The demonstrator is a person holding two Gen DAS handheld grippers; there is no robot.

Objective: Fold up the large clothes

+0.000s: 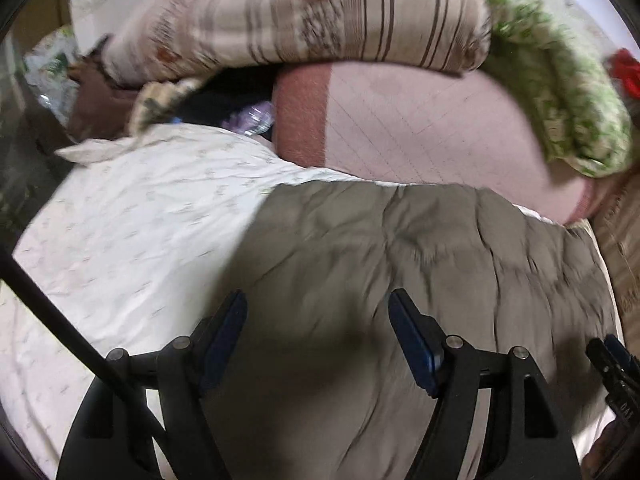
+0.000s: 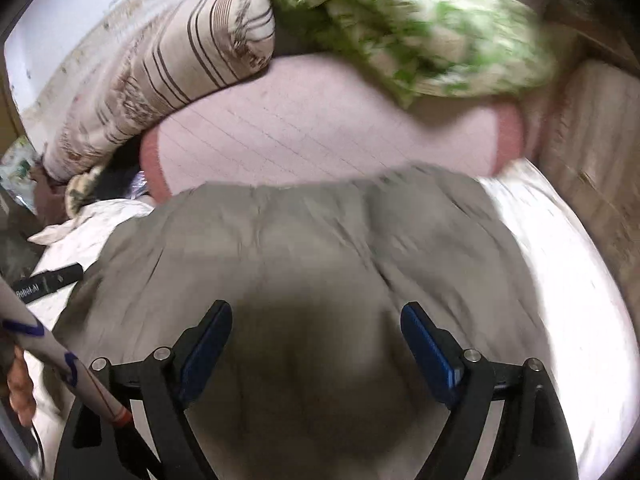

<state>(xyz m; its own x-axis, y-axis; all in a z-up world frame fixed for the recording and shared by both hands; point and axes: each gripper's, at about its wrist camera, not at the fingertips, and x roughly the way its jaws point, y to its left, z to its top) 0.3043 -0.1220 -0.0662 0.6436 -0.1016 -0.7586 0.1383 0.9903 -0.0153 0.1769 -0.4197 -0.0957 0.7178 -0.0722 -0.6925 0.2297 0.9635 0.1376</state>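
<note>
Grey-olive garment (image 1: 400,264) lies spread flat on a white sheet (image 1: 132,232) with a faint small print, filling the lower middle of both wrist views; its cloth is creased in soft ridges, far edge running just short of a pink blanket (image 1: 420,120). Left gripper (image 1: 318,304) hangs over the garment's near part, jaws wide apart, nothing between the blue pads (image 1: 224,340); whether the tips touch the cloth cannot be told through the blur. Right gripper (image 2: 316,316) likewise over the garment (image 2: 304,240), jaws wide apart and empty, a dark shadow on the cloth between them. In the left view the right gripper's tip (image 1: 614,364) shows at the right edge, beside the garment's right border. In the right view a black finger (image 2: 48,282) with white lettering, part of the left gripper, lies at the left, by the garment's left edge over the sheet (image 2: 560,280). Pink blanket (image 2: 320,128) has a darker pink band on its left end. Striped beige pillow (image 1: 304,16) rests on the blanket's far left; green-patterned quilt (image 1: 560,92) drapes over its far right. Red object (image 1: 624,68) beyond the quilt, too blurred to identify. White cable with blue marks (image 2: 52,344) crosses the lower left of the right view.
</note>
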